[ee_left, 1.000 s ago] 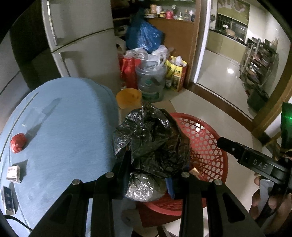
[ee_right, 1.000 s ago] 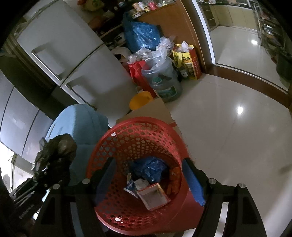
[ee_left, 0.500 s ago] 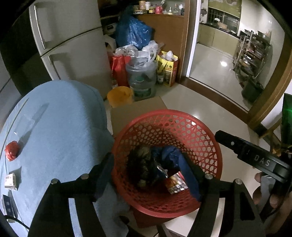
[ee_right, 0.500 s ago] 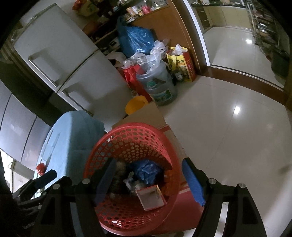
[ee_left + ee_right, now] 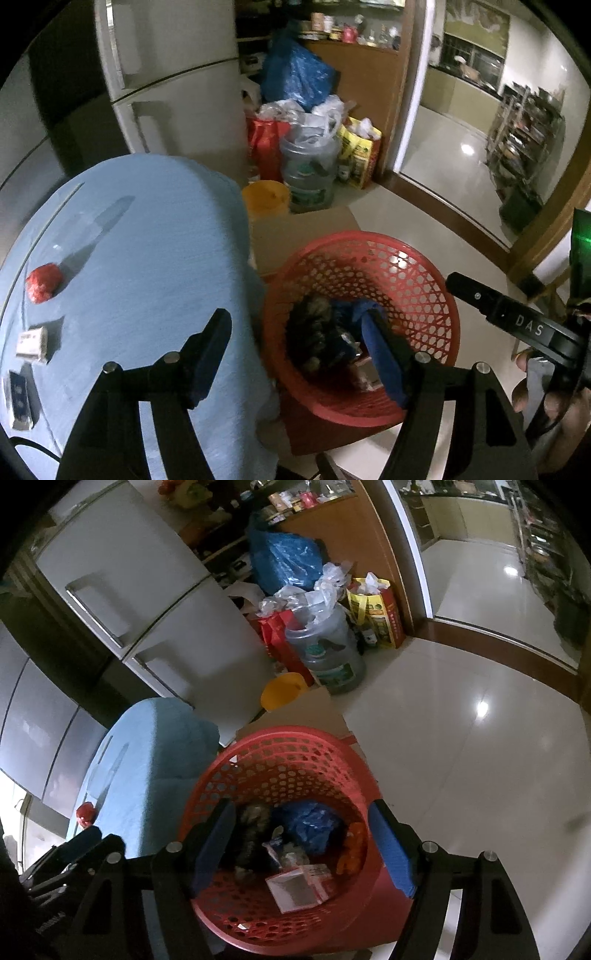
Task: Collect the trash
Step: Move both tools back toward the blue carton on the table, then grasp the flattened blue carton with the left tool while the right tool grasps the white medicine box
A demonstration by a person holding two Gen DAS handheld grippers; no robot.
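Left gripper [image 5: 295,354] jaws apart, nothing between them. Right gripper [image 5: 301,843] likewise spread, empty, over the red perforated plastic basket [image 5: 295,746]. Crumpled black plastic bag [image 5: 314,332] lies inside it. Red crumpled wrapper [image 5: 42,282] sits farther off on the blue tablecloth [image 5: 147,258].
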